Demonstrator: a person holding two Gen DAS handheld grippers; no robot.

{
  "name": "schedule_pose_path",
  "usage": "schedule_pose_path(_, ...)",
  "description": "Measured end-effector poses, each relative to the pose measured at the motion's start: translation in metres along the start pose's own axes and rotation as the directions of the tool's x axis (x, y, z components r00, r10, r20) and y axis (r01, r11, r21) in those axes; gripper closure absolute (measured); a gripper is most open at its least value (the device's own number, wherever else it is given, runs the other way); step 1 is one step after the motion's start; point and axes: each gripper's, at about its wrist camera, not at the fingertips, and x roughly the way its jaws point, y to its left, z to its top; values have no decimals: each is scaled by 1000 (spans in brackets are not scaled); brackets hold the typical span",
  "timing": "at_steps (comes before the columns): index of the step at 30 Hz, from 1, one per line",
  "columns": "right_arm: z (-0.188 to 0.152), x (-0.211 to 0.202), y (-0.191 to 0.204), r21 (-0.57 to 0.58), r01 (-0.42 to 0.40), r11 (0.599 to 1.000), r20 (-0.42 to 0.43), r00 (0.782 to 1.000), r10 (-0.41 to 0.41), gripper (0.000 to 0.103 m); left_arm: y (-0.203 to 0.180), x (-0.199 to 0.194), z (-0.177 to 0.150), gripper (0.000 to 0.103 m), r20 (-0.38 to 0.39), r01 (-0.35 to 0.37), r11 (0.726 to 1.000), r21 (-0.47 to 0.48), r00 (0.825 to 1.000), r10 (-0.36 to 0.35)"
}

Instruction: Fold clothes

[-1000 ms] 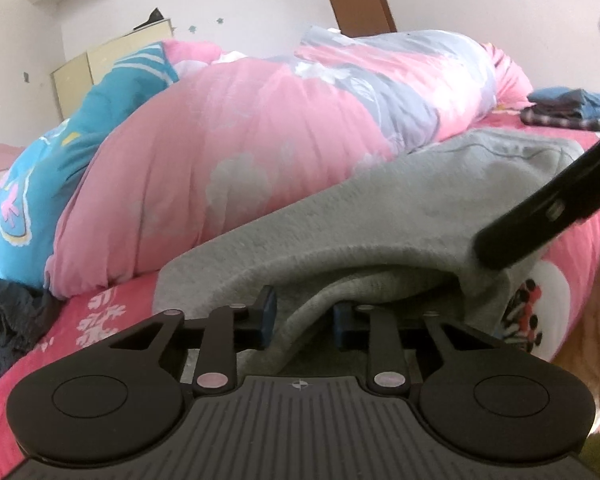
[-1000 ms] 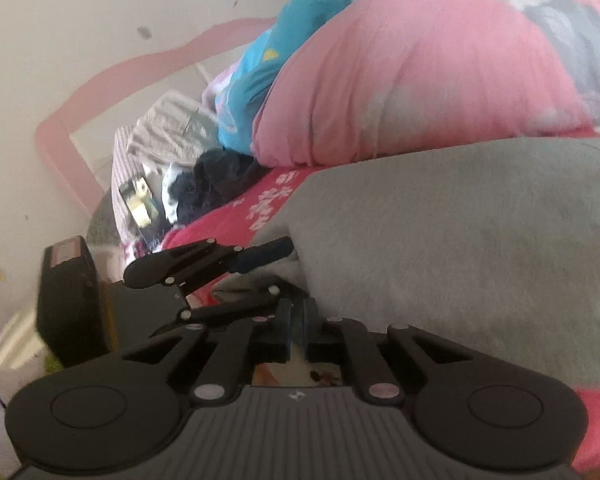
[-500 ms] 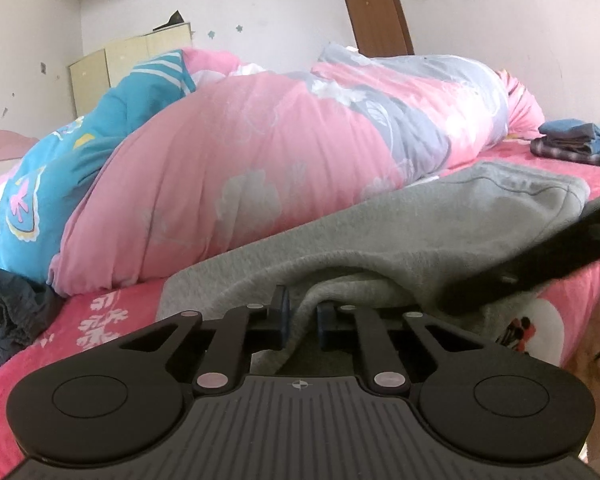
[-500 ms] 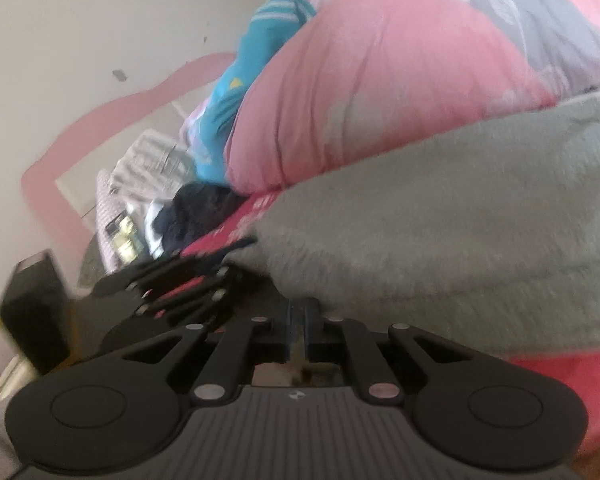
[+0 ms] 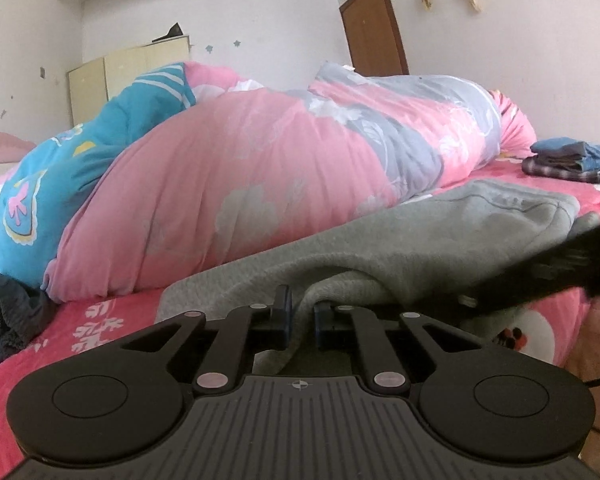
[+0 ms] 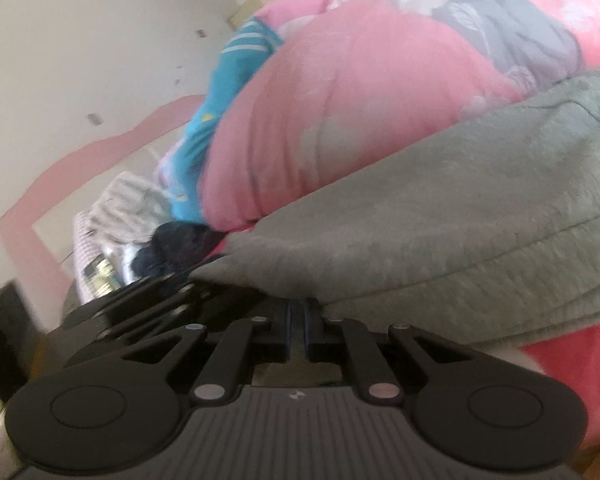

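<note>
Left gripper point(image 5: 302, 314) jaws narrowed onto one grey garment point(image 5: 440, 240), right gripper point(image 6: 297, 322) pinching it too

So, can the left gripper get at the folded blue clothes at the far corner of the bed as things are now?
Probably not directly. The left gripper is shut on the grey garment, and the folded blue clothes lie far beyond it, past the right gripper.

a rolled pink and grey duvet point(image 5: 284, 184) lies along the bed point(image 5: 100, 328), with a blue cartoon quilt point(image 5: 60, 172) bunched at its left end. a brown door point(image 5: 374, 28) and a cream wardrobe point(image 5: 116, 76) stand at the far wall.
</note>
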Motion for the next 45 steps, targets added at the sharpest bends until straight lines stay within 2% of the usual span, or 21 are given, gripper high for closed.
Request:
schedule_pose_path(6,4,32,0,24,33,999,29,999,-34,96,1,-1,0,95,8,-4,1000,-1,1000,4)
schedule_pose_path(10,-2,7,1,18,32,999,11,999,-32,96,2,-1,-2,95,17,-1,1000,-3,1000,1)
schedule_pose_path(17,-3,2,-3,-25,100,995,47,994,-98,95,2,-2,-3,95,36,-6,1000,7,999,6)
schedule_pose_path(22,-4,-1,-5,-54,148,987,74,987,-144,95,0,-4,-4,95,21,-13,1000,19,1000,13)
schedule_pose_path(26,-4,11,-10,-17,153,988,115,982,-150,94,-2,-6,-5,95,22,-25,999,34,999,24)
schedule_pose_path(32,-13,-16,-3,-9,100,995,98,990,-99,94,-1,-8,-6,95,28,-24,999,44,999,23)
schedule_pose_path(34,-12,-11,-2,-8,86,996,100,991,-84,94,-2,-9,-6,95,26,-25,999,47,999,24)
schedule_pose_path(39,-9,19,-7,-13,131,991,117,985,-129,95,-5,-8,-6,95,23,-26,998,61,999,25)
schedule_pose_path(45,-14,6,4,-30,98,995,112,989,-94,94,-4,-10,-10,95,28,-21,998,58,999,19)
